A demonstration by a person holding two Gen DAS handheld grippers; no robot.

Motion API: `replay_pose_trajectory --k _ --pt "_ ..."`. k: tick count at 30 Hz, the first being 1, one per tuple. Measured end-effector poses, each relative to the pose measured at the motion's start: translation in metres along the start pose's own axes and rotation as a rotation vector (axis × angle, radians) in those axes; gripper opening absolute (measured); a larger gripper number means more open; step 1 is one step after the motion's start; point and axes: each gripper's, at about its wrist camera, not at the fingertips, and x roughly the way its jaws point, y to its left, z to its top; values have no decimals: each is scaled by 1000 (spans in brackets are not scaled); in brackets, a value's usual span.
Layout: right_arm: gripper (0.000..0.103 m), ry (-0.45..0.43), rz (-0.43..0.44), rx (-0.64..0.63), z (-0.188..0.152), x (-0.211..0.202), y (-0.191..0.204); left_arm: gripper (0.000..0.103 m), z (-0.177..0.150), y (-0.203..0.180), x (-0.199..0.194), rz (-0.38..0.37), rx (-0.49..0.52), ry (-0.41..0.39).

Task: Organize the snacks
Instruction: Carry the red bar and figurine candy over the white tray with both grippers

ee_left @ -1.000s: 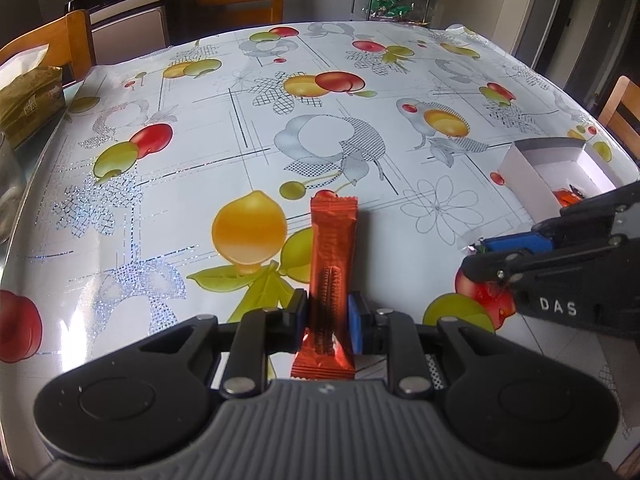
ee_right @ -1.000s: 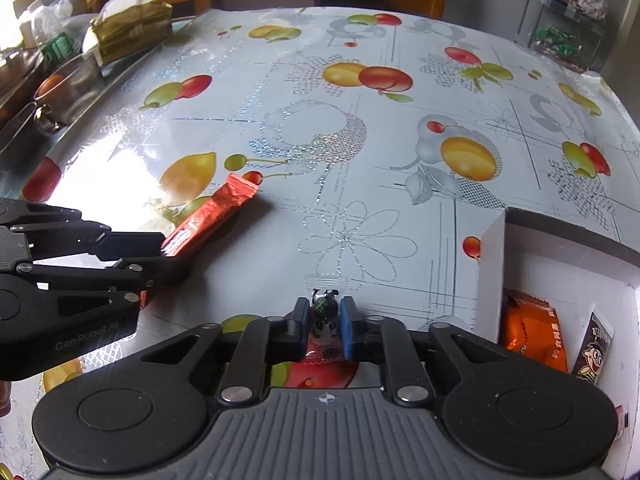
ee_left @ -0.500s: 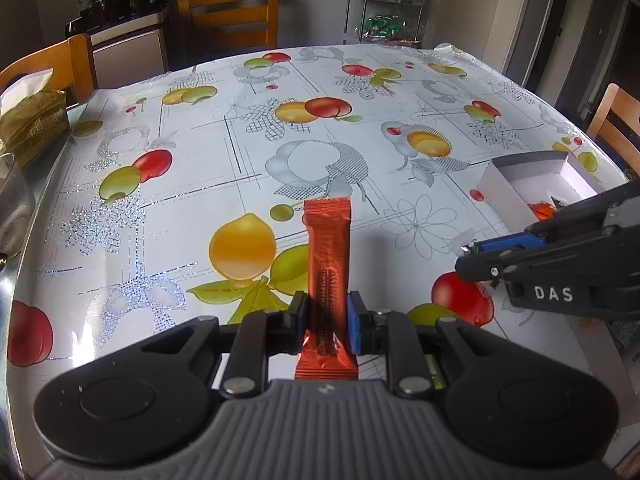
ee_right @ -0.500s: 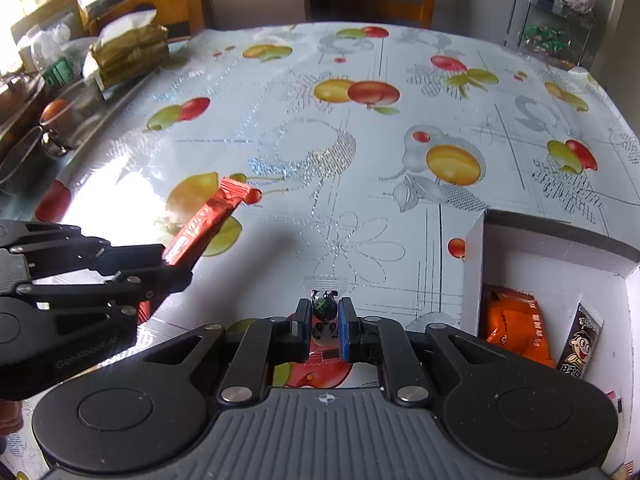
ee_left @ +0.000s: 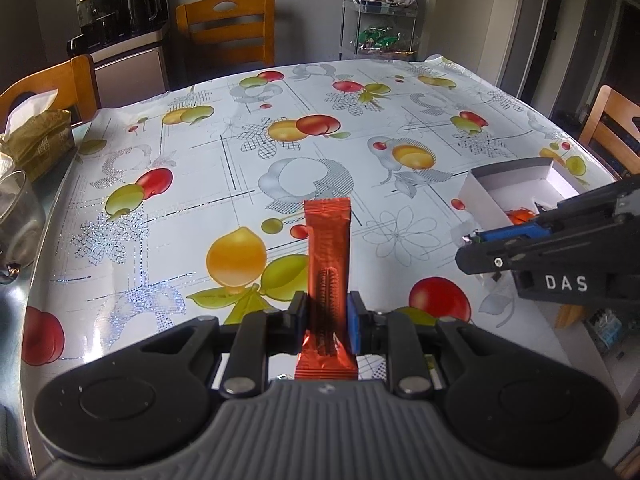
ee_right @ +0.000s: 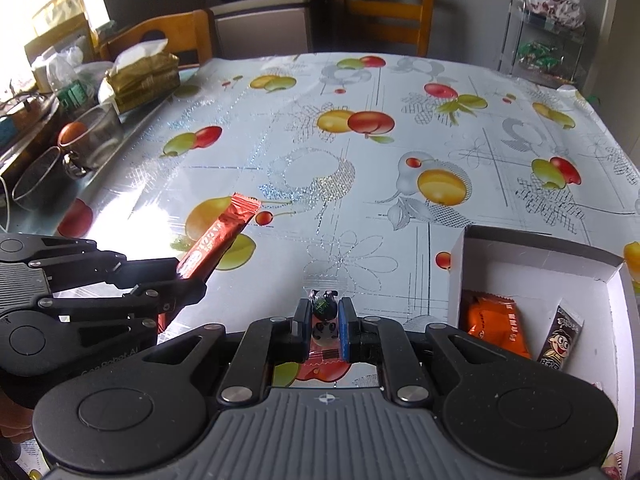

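Note:
My left gripper is shut on a long red snack stick and holds it above the fruit-print tablecloth; it also shows in the right wrist view, tilted up to the right. My right gripper is shut on a small clear candy packet with a dark print. The white cardboard box lies to the right of it and holds an orange packet and a brown packet. In the left wrist view the right gripper hovers beside the box.
Wooden chairs stand around the table. A tissue pack, a glass bowl and a sieve sit along the left edge. A wire rack with snacks stands behind the far right corner.
Both grippers have risen and drawn back from the table, each with its snack. The red stick has lifted off the tablecloth.

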Motion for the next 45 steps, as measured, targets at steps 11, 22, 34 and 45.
replay_pose_trajectory --k 11,22,34,45 --pt "16 -38 -5 8 -10 -25 -4 17 -4 -20 -18 -14 17 -21" --pt "16 -78 -14 21 -18 -48 -12 18 -4 -38 -32 -16 39 -41" --pt "16 -109 -30 45 -27 -69 -26 18 3 -60 -37 -44 71 -60" --pt "16 -133 -61 85 -35 -85 -44 18 9 -83 -39 -90 106 -74"
